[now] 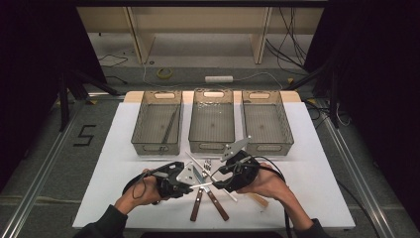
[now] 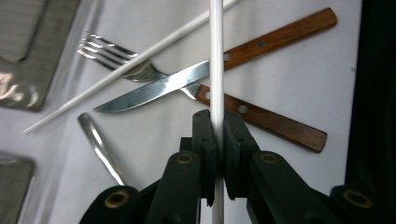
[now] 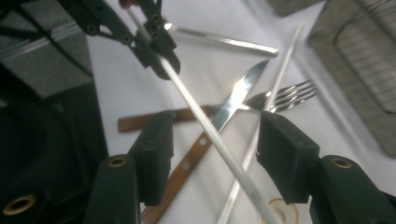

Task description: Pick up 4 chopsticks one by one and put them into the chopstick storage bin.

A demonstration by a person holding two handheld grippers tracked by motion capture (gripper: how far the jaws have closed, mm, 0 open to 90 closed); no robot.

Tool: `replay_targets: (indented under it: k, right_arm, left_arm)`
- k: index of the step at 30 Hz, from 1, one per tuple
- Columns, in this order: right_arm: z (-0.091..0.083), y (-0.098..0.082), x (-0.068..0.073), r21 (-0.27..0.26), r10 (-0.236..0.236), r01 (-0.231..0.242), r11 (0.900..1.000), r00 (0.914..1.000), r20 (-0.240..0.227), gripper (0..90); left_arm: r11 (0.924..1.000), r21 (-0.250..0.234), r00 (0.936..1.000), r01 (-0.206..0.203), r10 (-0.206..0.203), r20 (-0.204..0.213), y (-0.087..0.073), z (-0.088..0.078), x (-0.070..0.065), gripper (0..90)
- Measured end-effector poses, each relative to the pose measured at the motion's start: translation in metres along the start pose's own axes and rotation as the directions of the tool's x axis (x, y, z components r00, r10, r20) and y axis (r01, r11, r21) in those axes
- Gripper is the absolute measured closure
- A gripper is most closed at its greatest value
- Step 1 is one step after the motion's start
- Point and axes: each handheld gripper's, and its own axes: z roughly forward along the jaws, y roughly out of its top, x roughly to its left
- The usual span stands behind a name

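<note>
Running straight up between the pressed-together jaws of the left gripper (image 2: 216,126), the white chopstick (image 2: 216,60) is pinched above a knife (image 2: 154,89) and fork (image 2: 116,58). Farther along it, the right gripper (image 3: 215,140) stands spread around the stick without touching it.

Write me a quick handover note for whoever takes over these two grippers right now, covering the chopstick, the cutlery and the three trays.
Left gripper: shut on the raised white chopstick.
Right gripper: jaws open, the same chopstick passing between them with the pads off it.
On the white table: a second white chopstick, a wooden-handled knife crossing a wooden-handled fork, and a plain metal piece.
Three mesh trays stand in a row behind. The left tray holds some long dark utensils; I cannot tell what lies in the other two.
Done: one chopstick lifted.
Left, likely: tray it, then sort the rest.
</note>
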Motion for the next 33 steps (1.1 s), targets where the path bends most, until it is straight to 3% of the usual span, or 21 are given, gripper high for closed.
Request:
replay_targets:
  k: [8, 13, 21, 26, 30, 33]
  right_arm:
    - [-0.010, 0.001, -0.004, -0.128, 0.060, -0.048, 0.991, 0.9947, 0.084, 38.8]
    - [-0.013, -0.002, -0.004, -0.160, 0.072, -0.056, 0.986, 0.9925, 0.098, 38.7]
    - [-0.014, -0.012, -0.004, -0.219, 0.112, -0.087, 0.972, 0.9883, 0.104, 34.6]
    - [-0.012, -0.021, -0.004, -0.254, 0.147, -0.114, 0.960, 0.9822, 0.117, 33.3]
    - [-0.009, -0.028, -0.004, -0.300, 0.181, -0.138, 0.944, 0.9756, 0.123, 32.3]
    - [-0.006, -0.032, -0.003, -0.305, 0.189, -0.144, 0.941, 0.9740, 0.124, 31.2]
  left_arm:
    - [0.9943, -0.009, 0.9929, 0.106, -0.106, -0.052, -0.004, -0.006, 0.010, 84.1]
    - [0.9873, -0.032, 0.9849, 0.156, -0.158, -0.072, -0.008, -0.012, 0.016, 84.1]
    - [0.9623, -0.093, 0.9600, 0.256, -0.264, -0.093, -0.014, -0.021, 0.026, 84.1]
    - [0.9472, -0.121, 0.9436, 0.297, -0.311, -0.115, -0.016, -0.027, 0.030, 84.1]
    - [0.9336, -0.144, 0.9302, 0.328, -0.346, -0.123, -0.018, -0.031, 0.034, 84.2]
    - [0.9257, -0.157, 0.9216, 0.344, -0.365, -0.132, -0.019, -0.034, 0.037, 84.2]
